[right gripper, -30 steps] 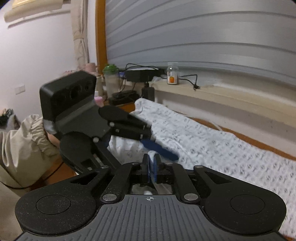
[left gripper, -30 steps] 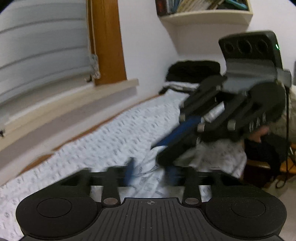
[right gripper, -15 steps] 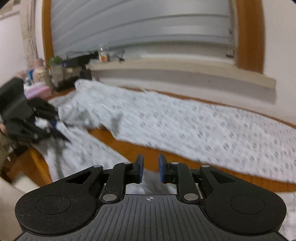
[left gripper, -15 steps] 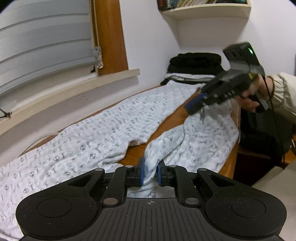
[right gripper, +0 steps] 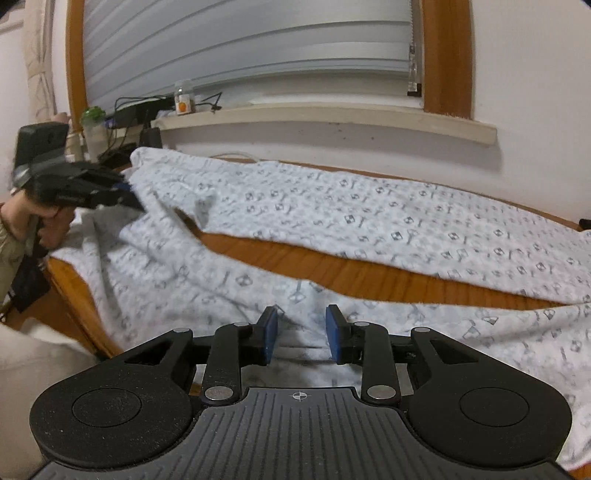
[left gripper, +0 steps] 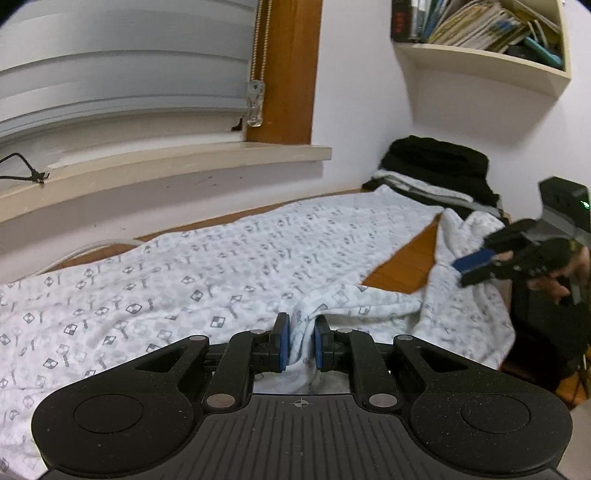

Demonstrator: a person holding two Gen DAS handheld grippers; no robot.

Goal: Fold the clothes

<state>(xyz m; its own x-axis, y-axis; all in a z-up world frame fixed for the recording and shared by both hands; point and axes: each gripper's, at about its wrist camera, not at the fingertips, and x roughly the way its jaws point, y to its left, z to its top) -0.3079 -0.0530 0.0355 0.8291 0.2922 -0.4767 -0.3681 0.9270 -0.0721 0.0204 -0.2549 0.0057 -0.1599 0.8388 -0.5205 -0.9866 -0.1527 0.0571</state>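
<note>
Patterned trousers [left gripper: 258,266] bunch in my left gripper [left gripper: 301,345]'s pinch; right gripper [right gripper: 301,338] gapes; cloth may slip off the table [right gripper: 295,258].

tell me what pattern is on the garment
White garment with small grey printed motifs, clearest in the left wrist view.

Book spines [left gripper: 476,18] on shelf [left gripper: 480,62], probably too blurred for titles.

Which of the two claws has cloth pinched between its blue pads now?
The left claw: the patterned garment is bunched tightly between its pads. The right claw is open above the cloth.
</note>
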